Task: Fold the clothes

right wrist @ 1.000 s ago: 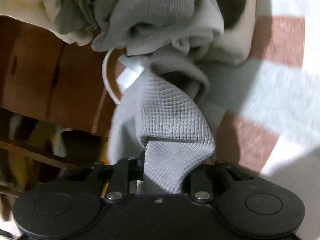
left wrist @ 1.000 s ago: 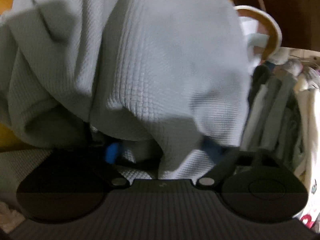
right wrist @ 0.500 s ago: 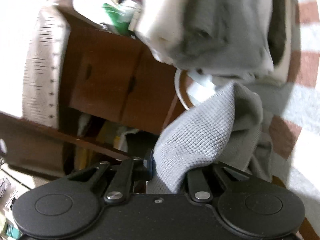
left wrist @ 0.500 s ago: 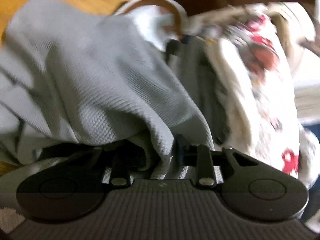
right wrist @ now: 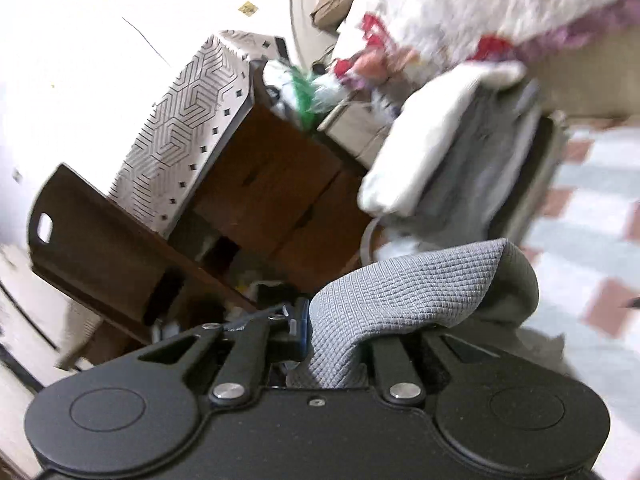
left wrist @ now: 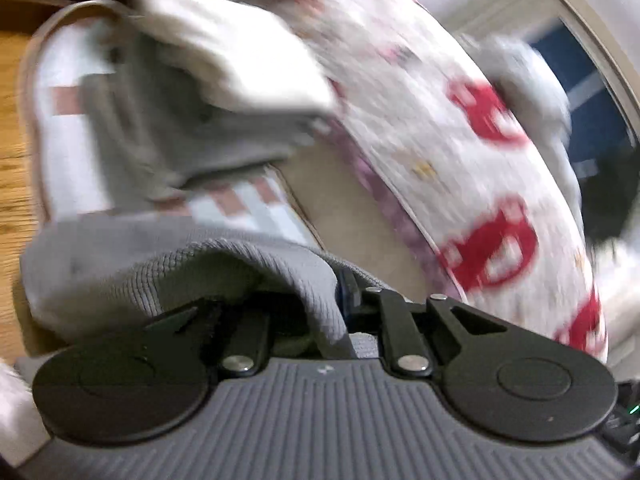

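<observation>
In the left wrist view, the left claw [left wrist: 340, 300] pinches the grey waffle-knit cloth [left wrist: 192, 268], lifted over the pink-and-white checked rug [left wrist: 240, 204]; before, that cloth filled the view. In the right wrist view, the right claw [right wrist: 340, 332] grips another bunch of it [right wrist: 404, 292], and the brown wooden cabinet [right wrist: 272, 184] now looks farther away. I think the cloth is being carried, and next it needs spreading flat.

Your left wrist camera is sitting right behind its fingers, looking forward and close onto the grey waffle garment [left wrist: 192, 276], with the red-printed blanket [left wrist: 460, 152] running toward 2 o'clock. Your right wrist camera is looking forward likewise, tilted, with the wooden cabinet [right wrist: 276, 184] at 11 o'clock. Both views are sharing the folded clothes pile [right wrist: 460, 160], the checked rug [right wrist: 592, 216] and that blanket.
</observation>
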`<control>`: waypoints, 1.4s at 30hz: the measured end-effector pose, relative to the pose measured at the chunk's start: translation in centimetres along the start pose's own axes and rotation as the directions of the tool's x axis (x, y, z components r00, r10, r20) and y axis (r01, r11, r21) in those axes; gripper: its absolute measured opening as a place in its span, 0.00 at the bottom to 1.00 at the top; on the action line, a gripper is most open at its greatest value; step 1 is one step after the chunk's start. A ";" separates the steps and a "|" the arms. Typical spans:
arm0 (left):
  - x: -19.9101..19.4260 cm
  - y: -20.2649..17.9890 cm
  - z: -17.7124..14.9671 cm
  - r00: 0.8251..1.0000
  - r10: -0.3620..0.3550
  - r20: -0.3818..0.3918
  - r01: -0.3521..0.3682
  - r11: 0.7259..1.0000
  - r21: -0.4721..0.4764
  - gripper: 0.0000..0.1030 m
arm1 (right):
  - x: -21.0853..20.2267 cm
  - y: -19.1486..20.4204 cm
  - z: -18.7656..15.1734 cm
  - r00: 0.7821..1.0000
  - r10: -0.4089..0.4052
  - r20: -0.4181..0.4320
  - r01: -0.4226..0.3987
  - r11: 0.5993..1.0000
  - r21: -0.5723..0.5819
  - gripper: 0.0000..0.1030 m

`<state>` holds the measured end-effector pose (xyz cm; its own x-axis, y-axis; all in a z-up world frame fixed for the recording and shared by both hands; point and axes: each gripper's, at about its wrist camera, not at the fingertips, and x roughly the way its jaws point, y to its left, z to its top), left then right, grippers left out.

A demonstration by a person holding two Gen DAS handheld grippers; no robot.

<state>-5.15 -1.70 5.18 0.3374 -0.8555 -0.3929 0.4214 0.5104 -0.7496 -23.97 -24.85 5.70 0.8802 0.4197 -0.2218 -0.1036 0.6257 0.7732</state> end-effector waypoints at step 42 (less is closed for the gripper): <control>22.2 -10.0 -27.1 0.845 0.270 -0.462 0.272 0.525 0.806 0.08 | -23.1 -26.4 -1.6 0.623 -0.771 -0.130 0.731 0.515 0.447 0.61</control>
<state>-24.74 -28.17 -10.47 0.0105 -0.6250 -0.7805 0.9918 0.1057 -0.0713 -42.30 -49.98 -10.51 0.5679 -0.1357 -0.8118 0.7973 0.3354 0.5017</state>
